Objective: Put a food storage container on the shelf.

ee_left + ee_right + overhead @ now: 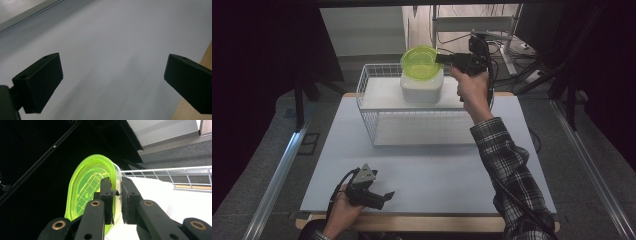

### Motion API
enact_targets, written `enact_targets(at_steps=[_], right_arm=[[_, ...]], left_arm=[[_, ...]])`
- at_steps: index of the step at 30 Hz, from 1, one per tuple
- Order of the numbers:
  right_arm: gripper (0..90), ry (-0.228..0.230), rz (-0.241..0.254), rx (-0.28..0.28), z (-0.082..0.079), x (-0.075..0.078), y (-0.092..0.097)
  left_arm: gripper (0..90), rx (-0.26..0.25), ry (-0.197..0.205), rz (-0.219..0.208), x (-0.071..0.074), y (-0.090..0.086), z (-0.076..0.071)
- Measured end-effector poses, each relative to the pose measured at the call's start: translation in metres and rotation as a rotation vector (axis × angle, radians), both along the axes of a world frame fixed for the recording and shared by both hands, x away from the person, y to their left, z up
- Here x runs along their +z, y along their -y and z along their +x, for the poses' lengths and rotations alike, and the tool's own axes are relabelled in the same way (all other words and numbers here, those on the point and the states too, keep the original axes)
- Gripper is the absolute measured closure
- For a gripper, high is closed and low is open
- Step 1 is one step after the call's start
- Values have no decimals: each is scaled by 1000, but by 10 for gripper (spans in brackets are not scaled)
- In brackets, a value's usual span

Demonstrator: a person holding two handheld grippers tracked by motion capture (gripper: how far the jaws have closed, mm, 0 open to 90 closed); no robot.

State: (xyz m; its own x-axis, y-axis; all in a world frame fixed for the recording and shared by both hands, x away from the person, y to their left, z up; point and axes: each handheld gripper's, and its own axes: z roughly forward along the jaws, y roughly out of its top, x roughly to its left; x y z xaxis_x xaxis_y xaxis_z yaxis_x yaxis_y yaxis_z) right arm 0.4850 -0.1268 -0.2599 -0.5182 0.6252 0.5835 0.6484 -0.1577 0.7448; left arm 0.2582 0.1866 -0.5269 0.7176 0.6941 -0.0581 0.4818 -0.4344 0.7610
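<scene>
So the table (422,175) is a wooden one with a pale grey-blue mat covering nearly the whole top — you just see bare wood peeking out along the front edge and at the back corners. Sitting on the mat toward the far side is a white wire basket (377,107), open at the top. A white container (422,89) is inside it, at the back. The near half of the mat is plain and smooth.
</scene>
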Motion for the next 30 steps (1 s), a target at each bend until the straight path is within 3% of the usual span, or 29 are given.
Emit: enact_targets(at_steps=[5, 10, 12, 15, 18, 24, 30], right_arm=[[745, 21, -70, -46, 1, 2, -5], [710, 15, -64, -55, 5, 1, -6], [681, 22, -112, -77, 6, 0, -8], [669, 21, -100, -69, 7, -1, -7], [545, 50, -129, -62, 6, 0, -7], [263, 111, -130, -9, 0, -3, 2], [144, 161, -190, 41, -13, -12, 11]], left_arm=[[17, -3, -2, 2, 0, 0, 0], [17, -4, -3, 2, 0, 1, 0], [17, -5, -3, 3, 0, 1, 0], [17, -5, -3, 4, 0, 1, 0], [17, -4, -2, 3, 0, 0, 0], [17, -4, -3, 1, 0, 0, 0], [17, -3, -1, 7, 0, 0, 0]])
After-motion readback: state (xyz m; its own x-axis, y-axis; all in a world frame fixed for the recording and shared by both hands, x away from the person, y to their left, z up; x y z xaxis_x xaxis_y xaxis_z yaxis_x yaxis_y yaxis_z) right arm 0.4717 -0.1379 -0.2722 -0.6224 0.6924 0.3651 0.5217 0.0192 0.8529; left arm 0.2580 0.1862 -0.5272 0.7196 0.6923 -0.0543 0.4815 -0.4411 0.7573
